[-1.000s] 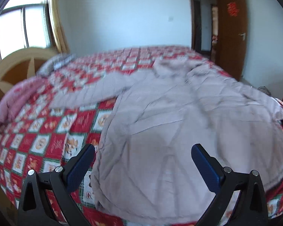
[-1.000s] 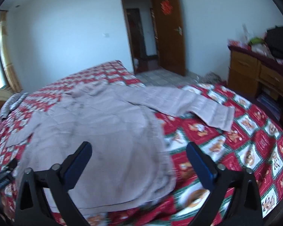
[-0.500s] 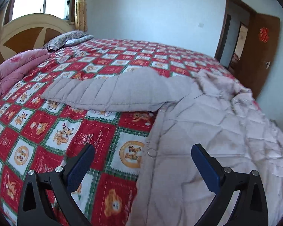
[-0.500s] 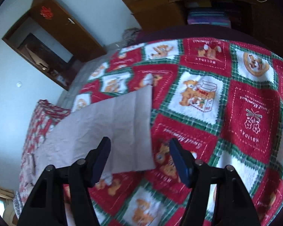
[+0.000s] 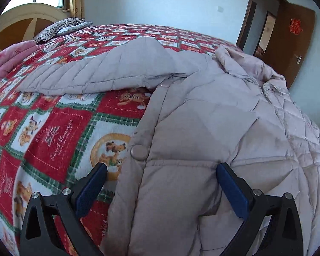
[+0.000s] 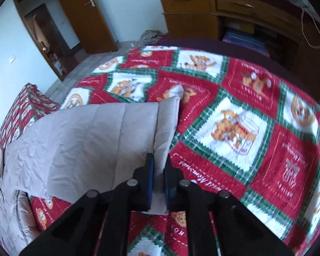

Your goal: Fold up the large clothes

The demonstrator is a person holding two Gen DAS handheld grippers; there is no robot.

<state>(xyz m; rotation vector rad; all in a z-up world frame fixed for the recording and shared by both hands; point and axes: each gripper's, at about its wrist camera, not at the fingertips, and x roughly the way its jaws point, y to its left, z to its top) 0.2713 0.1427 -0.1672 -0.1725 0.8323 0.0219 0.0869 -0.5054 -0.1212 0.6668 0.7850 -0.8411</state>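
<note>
Right wrist: right claw point(image 6: 159, 166) angled down, pinching jacket sleeve point(image 6: 96, 136).

A pale grey-pink quilted cloth jacket point(image 5: 202, 128), matt with stitched seams and a smooth round snap button point(image 5: 139, 152), is seen on a red, green and white fleecy printed blanket point(image 6: 245, 117). Glossy brown wooden drawers point(image 6: 202, 10) are seen far off.

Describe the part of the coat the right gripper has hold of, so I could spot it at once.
On the red patchwork bedspread lies a pale quilted coat. Its sleeve stretches out flat, and the banded cuff at its end sits between the right gripper jaws.
</note>
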